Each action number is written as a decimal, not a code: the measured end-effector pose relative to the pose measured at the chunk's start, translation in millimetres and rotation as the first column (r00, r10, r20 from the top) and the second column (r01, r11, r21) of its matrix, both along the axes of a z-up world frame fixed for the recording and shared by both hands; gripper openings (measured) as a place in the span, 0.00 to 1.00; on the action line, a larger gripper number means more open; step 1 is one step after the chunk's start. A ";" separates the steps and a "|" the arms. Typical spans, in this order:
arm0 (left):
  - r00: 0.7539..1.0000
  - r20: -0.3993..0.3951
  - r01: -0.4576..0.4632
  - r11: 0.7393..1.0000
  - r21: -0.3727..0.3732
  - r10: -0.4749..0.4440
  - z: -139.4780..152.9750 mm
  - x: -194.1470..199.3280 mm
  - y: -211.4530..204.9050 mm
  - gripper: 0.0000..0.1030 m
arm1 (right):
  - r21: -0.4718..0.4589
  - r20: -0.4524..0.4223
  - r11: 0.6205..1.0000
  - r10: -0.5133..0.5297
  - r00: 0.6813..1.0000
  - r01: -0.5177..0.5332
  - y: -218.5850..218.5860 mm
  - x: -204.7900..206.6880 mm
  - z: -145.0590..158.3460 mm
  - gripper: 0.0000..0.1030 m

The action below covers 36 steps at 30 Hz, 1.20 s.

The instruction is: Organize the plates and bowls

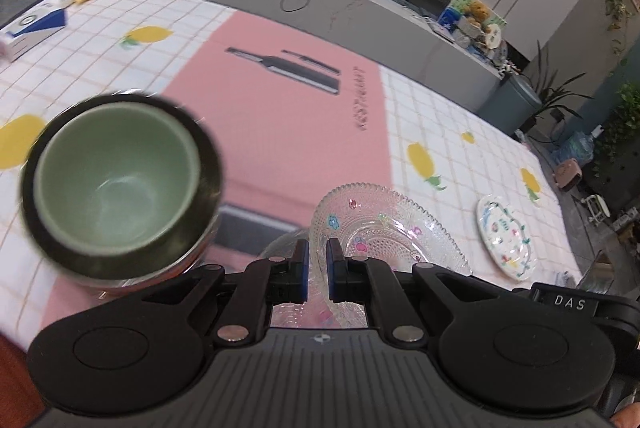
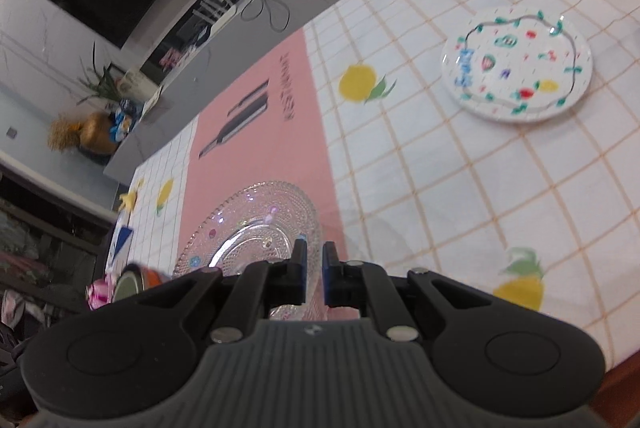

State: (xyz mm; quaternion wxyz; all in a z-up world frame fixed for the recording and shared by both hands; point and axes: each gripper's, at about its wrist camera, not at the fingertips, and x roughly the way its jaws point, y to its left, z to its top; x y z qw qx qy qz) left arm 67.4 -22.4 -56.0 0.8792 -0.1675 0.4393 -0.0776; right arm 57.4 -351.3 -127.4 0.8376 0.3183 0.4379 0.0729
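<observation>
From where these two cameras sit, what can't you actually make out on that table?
- Left wrist view: the near rim of the glass plate, hidden behind the left gripper.
- Left wrist view: the green bowl and its dark outer bowl are motion-blurred; their base is hidden.
- Right wrist view: whether the right gripper pinches the glass plate or only frames it.
- Right wrist view: the bowls are cut off by the gripper body.

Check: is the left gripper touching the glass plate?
Touching. Left wrist view shows the left gripper with both fingers closed on the glass plate's rim.
</observation>
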 end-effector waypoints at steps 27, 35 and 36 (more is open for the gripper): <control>0.999 -0.028 -0.025 0.995 0.098 0.028 -41.6 -14.9 2.7 0.08 | -0.188 -0.034 0.981 0.049 0.998 -0.054 41.8 -6.7 -29.8 0.06; 0.999 -0.035 -0.016 0.992 0.127 0.020 -43.9 -14.5 1.1 0.08 | -0.247 -0.028 0.966 0.076 0.997 -0.080 49.0 -4.0 -27.4 0.06; 0.999 -0.035 -0.014 0.992 0.129 0.019 -43.4 -14.2 0.3 0.08 | -0.257 -0.030 0.963 0.078 0.996 -0.083 50.2 -4.1 -27.0 0.06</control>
